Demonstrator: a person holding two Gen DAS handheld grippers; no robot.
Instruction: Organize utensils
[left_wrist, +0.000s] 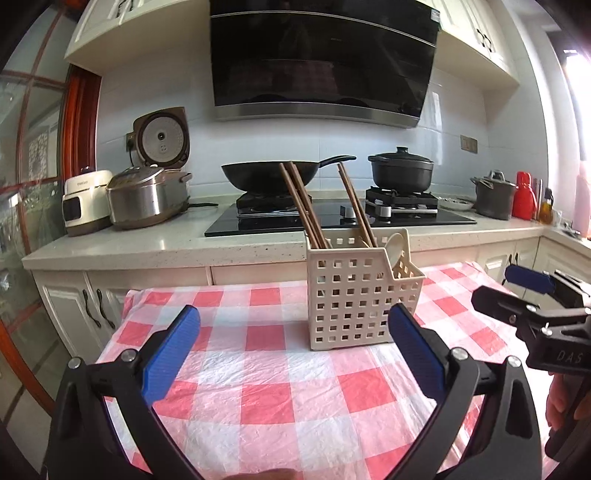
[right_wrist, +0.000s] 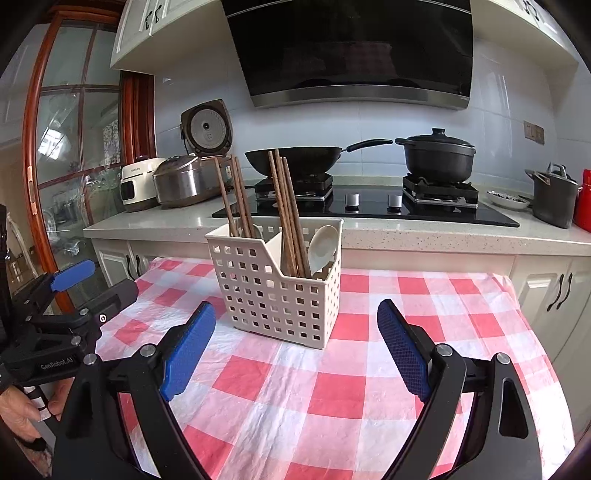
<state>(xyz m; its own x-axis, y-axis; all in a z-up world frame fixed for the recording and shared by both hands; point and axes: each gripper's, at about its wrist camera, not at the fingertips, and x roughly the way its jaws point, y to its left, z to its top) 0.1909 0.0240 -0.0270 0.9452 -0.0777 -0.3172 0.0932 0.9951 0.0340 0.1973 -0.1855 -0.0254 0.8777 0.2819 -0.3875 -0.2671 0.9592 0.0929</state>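
Note:
A cream perforated utensil basket stands upright on the red-and-white checked tablecloth. Brown wooden chopsticks stand in its compartments, some leaning left. A cream spoon stands in the lower compartment. My left gripper is open and empty, just short of the basket. My right gripper is open and empty, facing the basket from the right; it also shows in the left wrist view.
Behind the table runs a counter with rice cookers, a gas hob with a black wok and a black pot, a grey pot and a red flask. A glass door is at the left.

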